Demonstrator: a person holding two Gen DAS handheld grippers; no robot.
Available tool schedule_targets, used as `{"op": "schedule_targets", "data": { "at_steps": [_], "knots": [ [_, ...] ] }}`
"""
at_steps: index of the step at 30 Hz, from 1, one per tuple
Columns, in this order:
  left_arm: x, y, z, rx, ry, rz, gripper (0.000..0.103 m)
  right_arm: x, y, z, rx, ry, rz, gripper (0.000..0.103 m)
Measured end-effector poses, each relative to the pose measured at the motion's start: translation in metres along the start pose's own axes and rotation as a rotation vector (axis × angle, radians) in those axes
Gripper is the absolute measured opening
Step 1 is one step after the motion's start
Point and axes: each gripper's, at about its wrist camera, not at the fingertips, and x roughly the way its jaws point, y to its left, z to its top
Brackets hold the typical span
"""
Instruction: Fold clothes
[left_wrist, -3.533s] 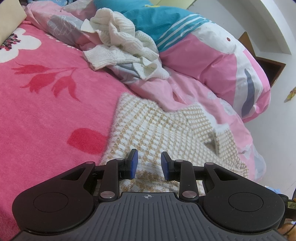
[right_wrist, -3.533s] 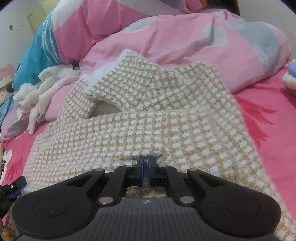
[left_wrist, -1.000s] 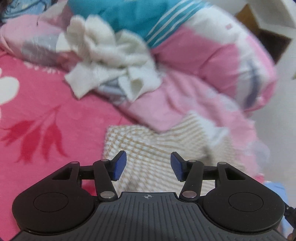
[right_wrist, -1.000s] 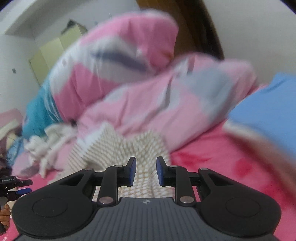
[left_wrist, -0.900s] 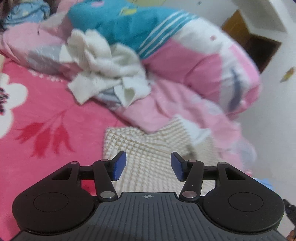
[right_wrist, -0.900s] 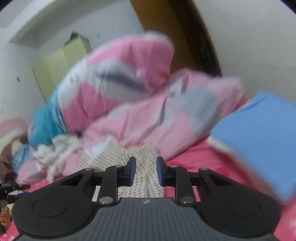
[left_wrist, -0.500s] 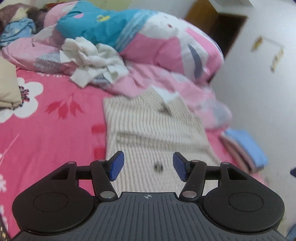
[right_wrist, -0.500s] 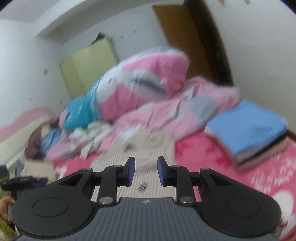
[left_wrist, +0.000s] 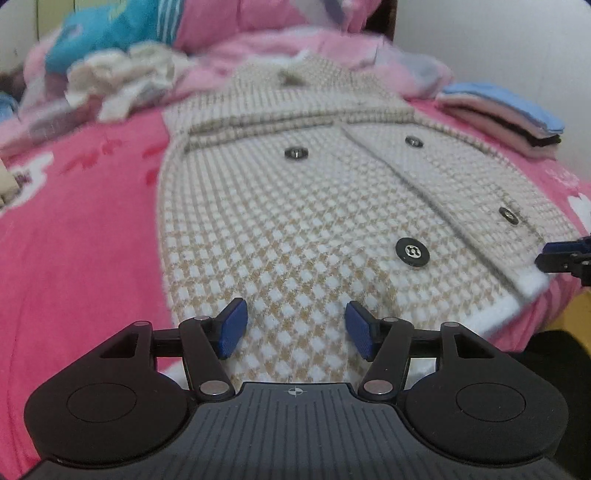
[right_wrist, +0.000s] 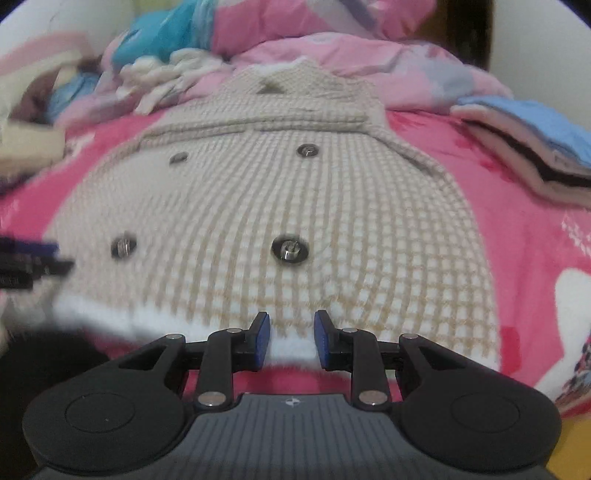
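Your left tongs (left_wrist: 293, 328) are opening wide, gripping nothing, with the checked coat (left_wrist: 314, 206) showing between the blue pads (left_wrist: 232, 328) but not pinched. Your right tongs (right_wrist: 291, 339) are standing partly open and empty, angling down over the coat's white hem (right_wrist: 288, 345). The coat is lying flat on the pink bed (left_wrist: 74, 240), 4 buttons up, with a stack of folded clothes (right_wrist: 532, 147) lying beside it on the right.
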Motion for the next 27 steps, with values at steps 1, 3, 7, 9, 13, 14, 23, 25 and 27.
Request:
{"op": "schedule_targets", "data": {
  "at_steps": [1, 3, 7, 9, 13, 14, 23, 25, 27],
  "knots": [
    [-0.002, 0.0, -0.002, 0.008, -0.009, 0.004, 0.062, -0.004, 0.007, -0.002, -0.033, 0.0, -0.017, 0.028],
    [-0.004, 0.001, -0.003, 0.007, -0.015, 0.008, 0.062, -0.011, 0.017, -0.005, -0.074, 0.015, -0.042, 0.03],
    [-0.013, -0.003, -0.001, 0.002, -0.013, 0.012, 0.063, -0.017, 0.031, -0.004, -0.12, 0.045, -0.088, 0.03],
    [-0.021, -0.006, 0.003, 0.017, -0.04, -0.002, 0.063, -0.021, 0.038, 0.0, -0.133, 0.025, -0.109, 0.032],
    [-0.033, -0.006, 0.021, 0.043, -0.12, -0.02, 0.072, -0.026, 0.041, 0.019, -0.103, -0.043, -0.127, 0.033],
    [-0.033, -0.006, 0.027, 0.045, -0.136, -0.024, 0.075, -0.026, 0.04, 0.025, -0.089, -0.06, -0.125, 0.034],
    [0.029, -0.023, 0.061, 0.005, -0.067, 0.027, 0.102, 0.023, 0.012, 0.068, 0.204, -0.074, -0.102, 0.062],
    [0.049, -0.027, 0.058, -0.012, -0.001, 0.051, 0.102, 0.042, 0.009, 0.066, 0.216, -0.035, -0.135, 0.063],
    [0.065, -0.028, 0.052, -0.046, 0.062, 0.072, 0.103, 0.055, 0.008, 0.06, 0.213, -0.003, -0.153, 0.066]
  ]
}}
